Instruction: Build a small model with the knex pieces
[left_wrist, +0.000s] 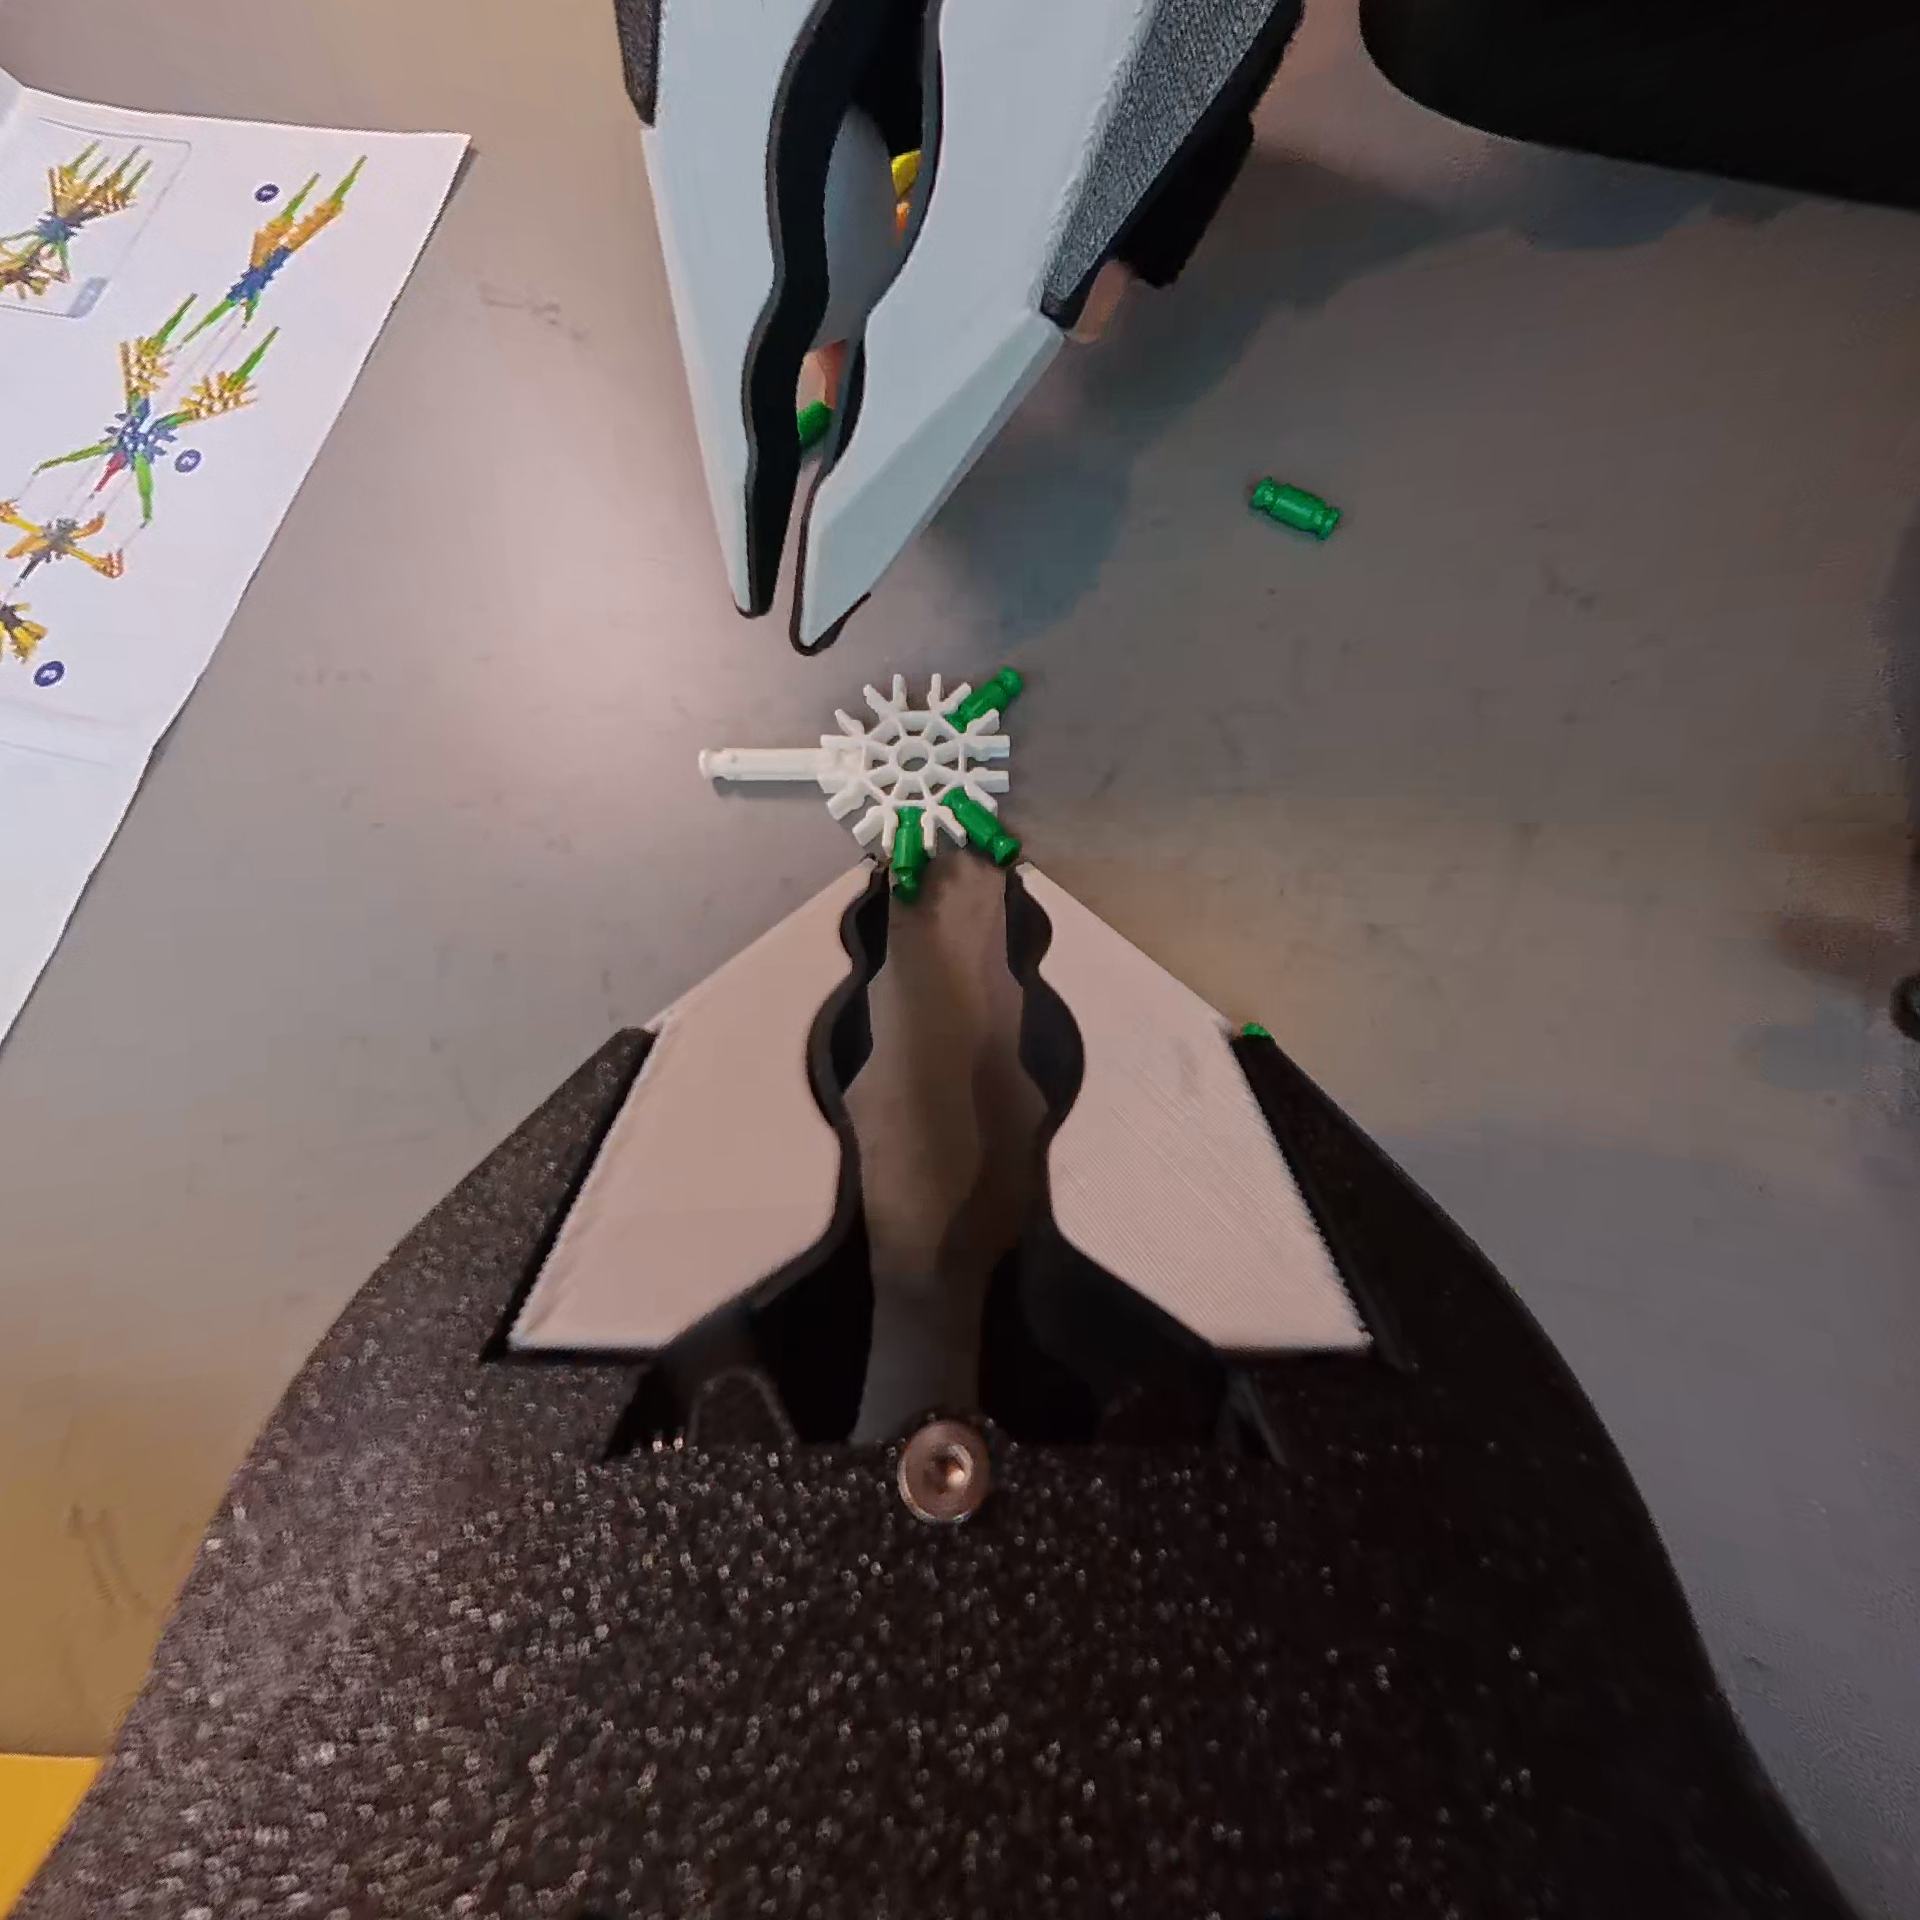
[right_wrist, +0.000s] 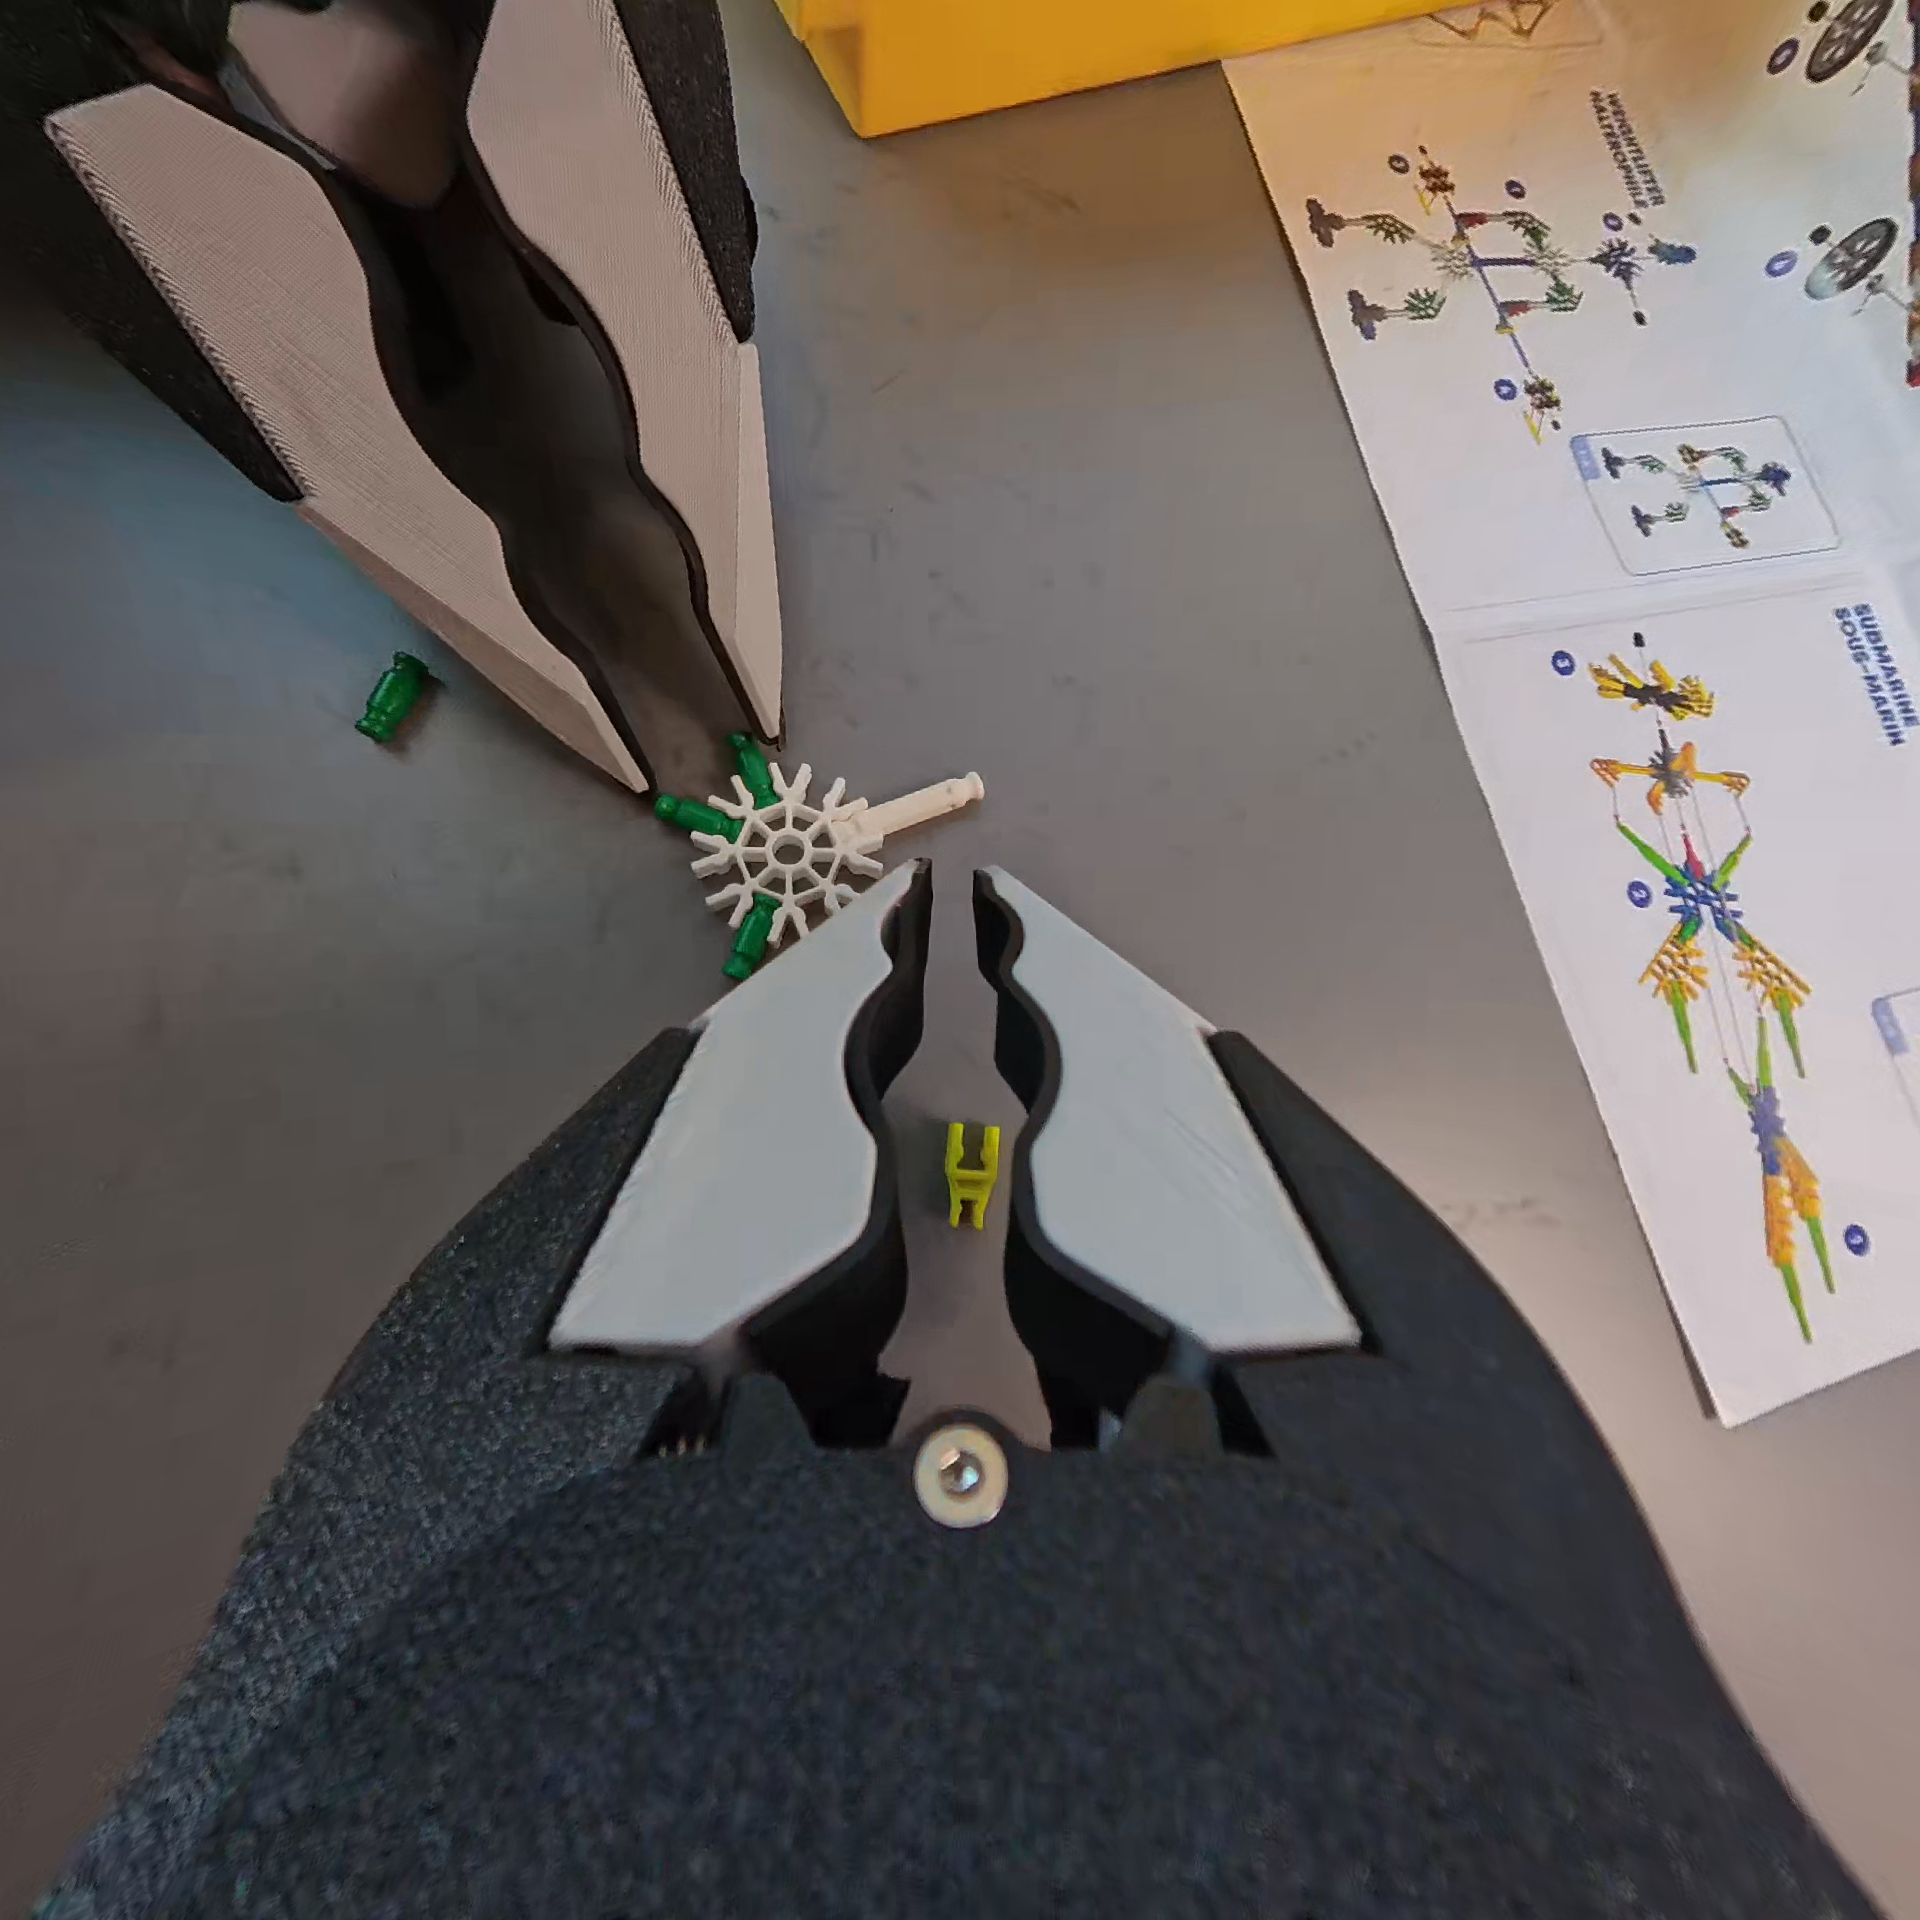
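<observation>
Jaws: the left gripper (left_wrist: 940, 873) is shown parted, its tips on the grey table (left_wrist: 1455, 831) to either side of two short green rods plugged into the white snowflake connector (left_wrist: 914, 764), nothing being clamped. The right gripper (right_wrist: 951, 878) is parted only narrowly and is empty, its tips just beside the connector's rim.

Near field: a small yellow-green clip (right_wrist: 971, 1174) is seen lying on the table between the right gripper's fingers, well back from the tips and touched by neither.

Middle field: the connector lies flat between the two opposed grippers, with three green rods and one white rod (left_wrist: 764, 764) seated in its slots.

Risk, as a judgement: the connector rests loose on a smooth surface, so a push from either tip could slide or spin it; a seated green rod could be knocked out if it is caught by a closing finger.

Far field: a loose green rod (left_wrist: 1294, 509) lies apart to one side. A printed instruction sheet (right_wrist: 1662, 675) and a yellow box (right_wrist: 1039, 62) lie beyond, clear of the fingers. Access to the connector is obstructed chiefly by the opposing gripper.
</observation>
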